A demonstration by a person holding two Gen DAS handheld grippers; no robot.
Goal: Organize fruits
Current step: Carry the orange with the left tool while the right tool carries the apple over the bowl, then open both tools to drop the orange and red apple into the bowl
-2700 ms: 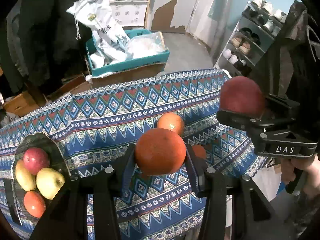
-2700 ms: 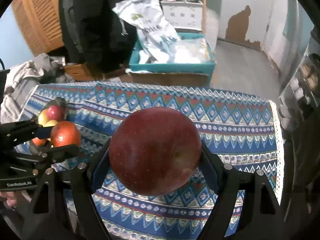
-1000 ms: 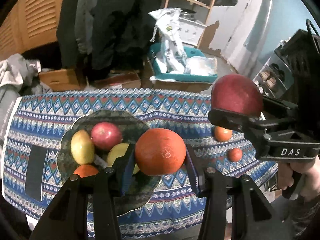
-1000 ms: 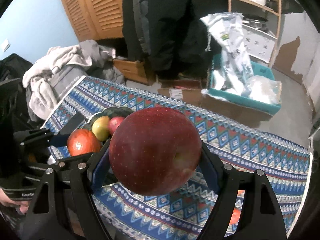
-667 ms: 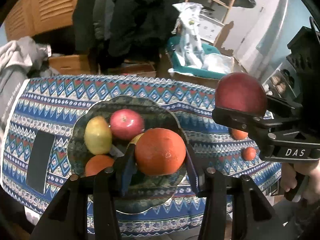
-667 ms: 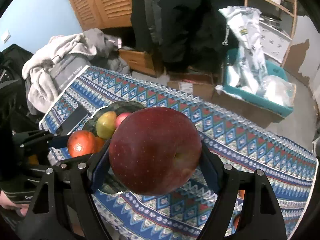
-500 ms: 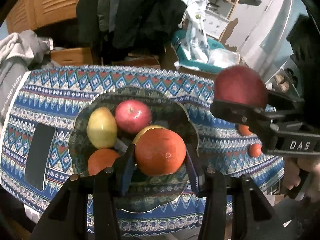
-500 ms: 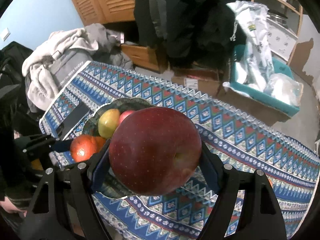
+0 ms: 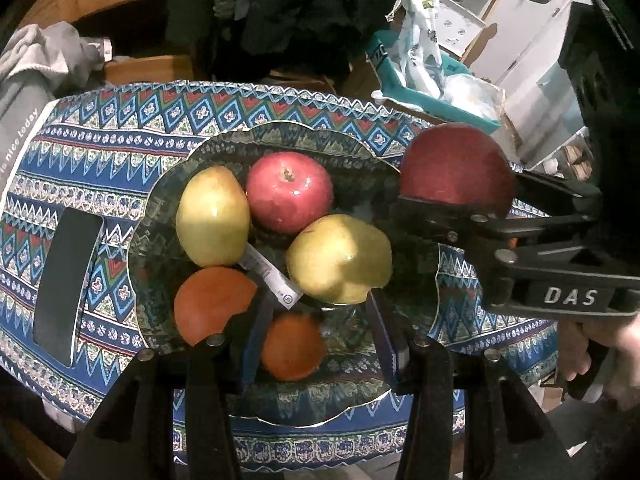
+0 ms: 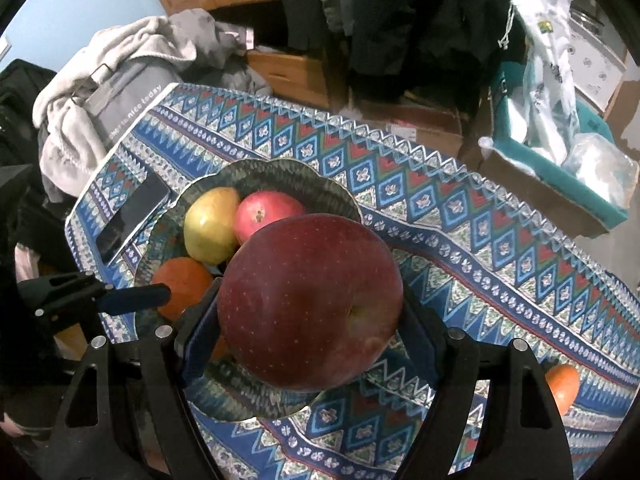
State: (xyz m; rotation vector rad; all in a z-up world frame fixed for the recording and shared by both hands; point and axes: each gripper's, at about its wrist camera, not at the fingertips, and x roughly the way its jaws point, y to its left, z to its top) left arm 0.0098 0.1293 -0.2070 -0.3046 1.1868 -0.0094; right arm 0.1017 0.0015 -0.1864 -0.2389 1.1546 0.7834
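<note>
The left gripper [image 9: 314, 342], at the bottom centre of its view, has its jaws apart over the near part of the bowl [image 9: 280, 126]. A blurred orange [image 9: 292, 346] shows between the pads. It is close to the left pad with a gap to the right pad, so it is not pressed. The right gripper [image 10: 310, 320] clamps a red apple [image 10: 308, 280] at the centre of its frame, above the bowl's right side. Two pears, an apple and an orange fruit lie in the bowl.
</note>
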